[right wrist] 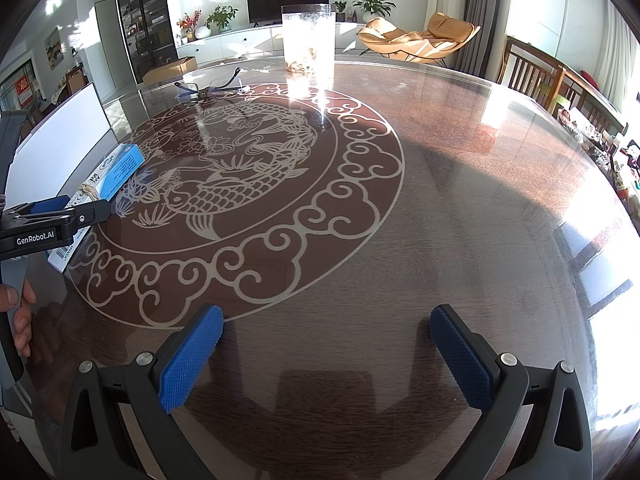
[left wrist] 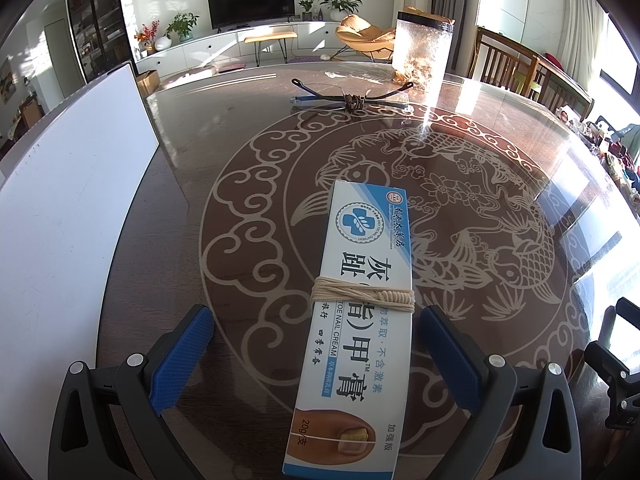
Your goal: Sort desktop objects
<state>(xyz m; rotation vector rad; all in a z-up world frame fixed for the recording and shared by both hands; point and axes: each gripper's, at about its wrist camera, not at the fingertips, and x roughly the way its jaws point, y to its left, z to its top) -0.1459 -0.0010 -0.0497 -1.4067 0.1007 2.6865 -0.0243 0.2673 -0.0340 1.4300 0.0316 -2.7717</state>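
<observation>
Left gripper (left wrist: 314,354) spread wide, nothing clamped; the nail cream box (left wrist: 352,320) lies flat on the table (left wrist: 500,140) directly between its two blue pads, clear gaps on both sides, no contact visible. The box's long axis runs nearly straight ahead along the fingers, far end tipped slightly to the right, so a plain closing across its narrow width looks like the coming move. From the right wrist view the same box (right wrist: 108,176) sits well off to the left, with the left gripper (right wrist: 80,212) already over it; the left hand is plainly the nearer one. Right gripper (right wrist: 326,354) also wide open and empty, hovering over bare tabletop, nothing between its pads. Box appearance: long, slim carton, white top face with blue edging, large Chinese characters, "TOE NAIL CREAM" in small print, a round blue cross logo at the far end, a toenail picture at the near end. Cream string (left wrist: 362,298) wound several turns around its middle, knotted on top. Farther back on the table: a pair of glasses (left wrist: 348,98) with a dark cord tied at the bridge, and a tall clear container (left wrist: 420,52) catching sun. White board (left wrist: 72,184) stands at the left edge. Glossy surface; I judge the carton could slide if pinched unevenly.
</observation>
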